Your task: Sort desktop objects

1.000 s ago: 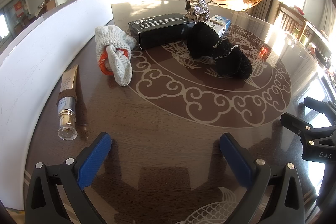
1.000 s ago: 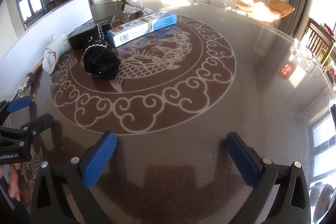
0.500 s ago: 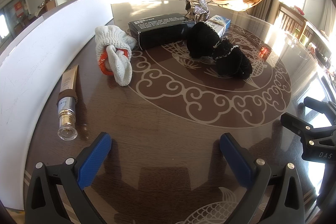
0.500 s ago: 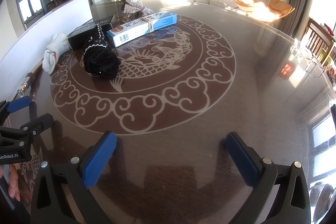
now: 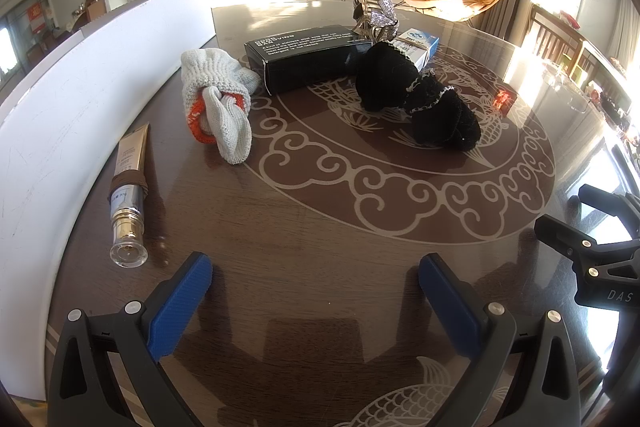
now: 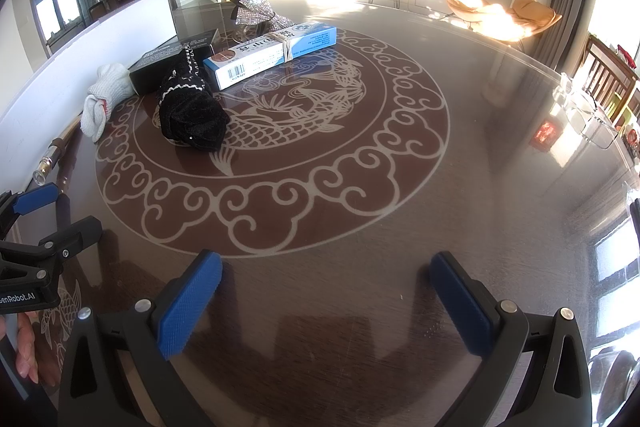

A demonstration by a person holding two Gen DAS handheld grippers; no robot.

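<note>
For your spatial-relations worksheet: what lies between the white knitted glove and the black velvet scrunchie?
The black box lies partly between the glove and the scrunchie; nearer, bare table. The left wrist view shows it.

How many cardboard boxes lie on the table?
2. The black box lies at the far side beside the knitted glove; the blue-and-white box lies just right of it, behind the black cloth. Others may be hidden behind them.
</note>
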